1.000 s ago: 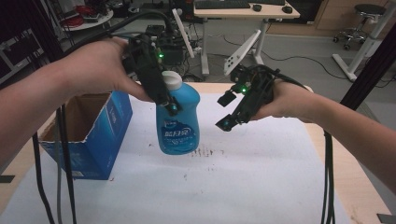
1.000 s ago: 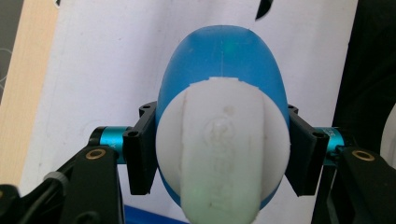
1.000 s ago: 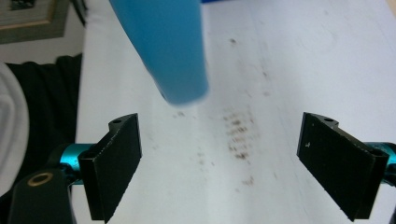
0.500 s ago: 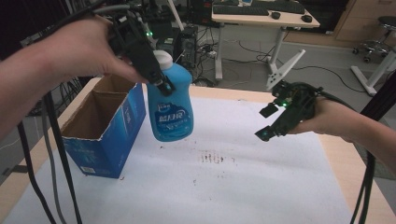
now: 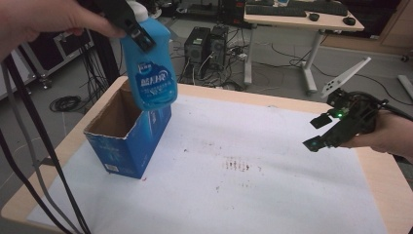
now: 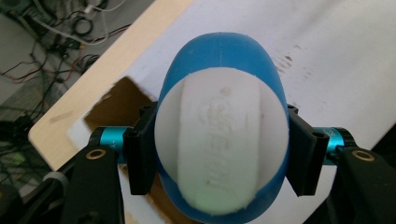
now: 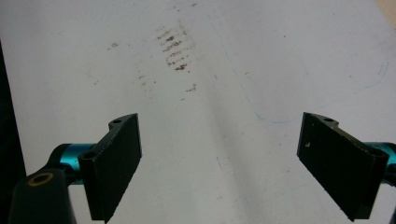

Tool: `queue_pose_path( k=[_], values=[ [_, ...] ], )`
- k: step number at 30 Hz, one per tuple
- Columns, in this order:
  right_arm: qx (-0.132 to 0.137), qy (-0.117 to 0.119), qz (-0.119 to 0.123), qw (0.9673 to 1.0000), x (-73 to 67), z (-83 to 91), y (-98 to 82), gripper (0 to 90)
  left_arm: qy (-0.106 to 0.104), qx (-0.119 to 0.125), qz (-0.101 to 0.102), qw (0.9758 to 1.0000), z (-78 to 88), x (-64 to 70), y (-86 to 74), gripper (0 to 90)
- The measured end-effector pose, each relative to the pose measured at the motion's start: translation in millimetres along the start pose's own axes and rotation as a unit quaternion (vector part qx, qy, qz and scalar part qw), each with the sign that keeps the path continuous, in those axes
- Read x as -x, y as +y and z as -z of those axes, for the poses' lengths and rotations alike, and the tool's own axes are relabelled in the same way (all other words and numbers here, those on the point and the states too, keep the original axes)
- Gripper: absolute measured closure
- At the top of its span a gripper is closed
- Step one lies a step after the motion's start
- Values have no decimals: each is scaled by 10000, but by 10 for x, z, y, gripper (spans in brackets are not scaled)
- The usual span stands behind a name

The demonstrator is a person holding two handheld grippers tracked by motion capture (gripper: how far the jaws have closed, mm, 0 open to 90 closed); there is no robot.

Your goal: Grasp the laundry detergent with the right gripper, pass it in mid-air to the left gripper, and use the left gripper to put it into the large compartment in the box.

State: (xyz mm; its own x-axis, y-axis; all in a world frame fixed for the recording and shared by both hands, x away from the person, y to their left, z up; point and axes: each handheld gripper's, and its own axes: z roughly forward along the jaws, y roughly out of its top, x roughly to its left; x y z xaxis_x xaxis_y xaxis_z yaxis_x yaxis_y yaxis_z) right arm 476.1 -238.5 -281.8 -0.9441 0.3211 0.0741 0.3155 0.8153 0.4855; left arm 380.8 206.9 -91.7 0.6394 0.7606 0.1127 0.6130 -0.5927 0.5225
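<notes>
Blue bottle (image 5: 153,73) hangs over open box (image 5: 127,131) on table (image 5: 272,102), left hand-held gripper (image 5: 131,24) clamped at white cap (image 6: 219,140). Likely rigid, smooth, slippery; neck hold suits. Right hand-held gripper (image 5: 324,131) wide open, empty.

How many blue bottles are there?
1. The blue bottle hangs in the left claw, above the open blue box. The box's inside is partly hidden, so more could be there.

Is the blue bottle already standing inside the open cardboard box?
No, the left gripper holds the blue bottle in the air above the open box, its base over the box's rim.
</notes>
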Motion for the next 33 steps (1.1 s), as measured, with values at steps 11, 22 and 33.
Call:
queue_pose_path(
  k=[11, 22, 33],
  values=[
    [112, -39, -97, 9999, 72, 38, -67, 134, 400, -103, 502, 9979, 152, -234, -262, 384],
    [103, -34, -136, 9998, 73, 51, -95, 134, 471, -221, 553, 9971, 49, -305, -409, 384],
    [92, -40, -117, 9999, 59, 48, -90, 134, 430, -470, 493, 9968, -262, -326, -603, 384]
  ],
)
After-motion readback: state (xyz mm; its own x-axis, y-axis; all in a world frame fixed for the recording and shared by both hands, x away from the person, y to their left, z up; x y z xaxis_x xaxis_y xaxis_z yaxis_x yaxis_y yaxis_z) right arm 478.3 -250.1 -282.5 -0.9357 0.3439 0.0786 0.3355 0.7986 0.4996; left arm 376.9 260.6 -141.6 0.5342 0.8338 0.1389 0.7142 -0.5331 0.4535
